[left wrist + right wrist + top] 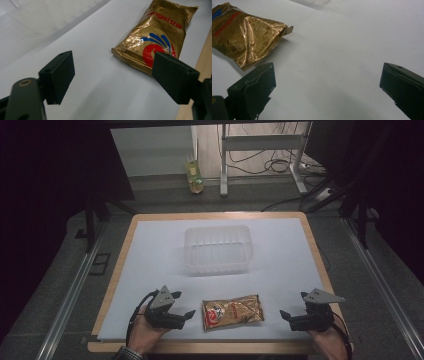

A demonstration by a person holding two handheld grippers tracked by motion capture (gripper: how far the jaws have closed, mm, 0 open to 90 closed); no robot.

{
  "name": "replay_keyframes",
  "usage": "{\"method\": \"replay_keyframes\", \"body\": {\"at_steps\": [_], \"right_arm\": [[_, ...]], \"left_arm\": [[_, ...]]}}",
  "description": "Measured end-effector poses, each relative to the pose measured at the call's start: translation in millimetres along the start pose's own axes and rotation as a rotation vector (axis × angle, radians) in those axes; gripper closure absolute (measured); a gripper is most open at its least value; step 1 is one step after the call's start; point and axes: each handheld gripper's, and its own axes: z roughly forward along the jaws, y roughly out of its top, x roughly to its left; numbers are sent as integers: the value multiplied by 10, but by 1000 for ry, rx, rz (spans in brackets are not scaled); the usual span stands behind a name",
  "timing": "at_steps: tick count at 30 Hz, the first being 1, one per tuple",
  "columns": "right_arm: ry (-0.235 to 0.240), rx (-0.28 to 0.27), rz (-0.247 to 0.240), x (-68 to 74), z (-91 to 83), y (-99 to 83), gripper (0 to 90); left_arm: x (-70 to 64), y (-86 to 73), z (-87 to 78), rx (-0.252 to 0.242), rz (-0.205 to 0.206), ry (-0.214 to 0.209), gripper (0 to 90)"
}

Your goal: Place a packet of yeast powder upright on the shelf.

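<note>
the left tongs (184,306) sit on the near edge of the worktop (150,250) with their jaws spread wide and nothing between them. in the left gripper view the two black pads (60,75) stand well apart over bare white surface, and the glossy gold foil packet with a red and blue emblem (155,37) lies just ahead and off toward the right-hand pad, its near end close to that pad but not touching it. the right tongs (289,316) are likewise fully open and empty; in the right gripper view the packet's crinkled far end (247,35) lies ahead and off to the left of the left-hand pad, with more open white surface between.

seen from the high view, the packet (232,311) lies flat between the two tongs, its long axis running from one to the other, slightly tilted so the end toward the right tongs is a little farther from the person. it is near the left tongs and farther from the right tongs, so the left hand (147,332) looks the better placed to take it, closing across the short side of the emblem end.

beyond the packet, farther out from both tongs, stands the clear, ribbed, rectangular plastic tub (218,249), empty and upright, the likely place for the packet to go.
</note>
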Motion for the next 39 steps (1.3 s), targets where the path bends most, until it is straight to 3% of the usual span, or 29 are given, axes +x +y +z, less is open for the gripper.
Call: {"method": "replay_keyframes", "body": {"at_steps": [12,21,30,37,39], "right_arm": [[-5,-6,-1,-2,-1,-1,4],[-6,-10,-2,-3,-3,0,4],[-6,-6,-4,1,6,2,4],[-5,4,-14,15,27,5,5],[-5,4,-15,16,29,6,5]], "left_arm": [[-69,41,16,-10,41,-41,410],[-146,67,92,4,66,-87,639],[-269,108,217,26,107,-115,765],[-313,142,306,24,111,-132,893],[-322,151,345,22,108,-136,893]]}}
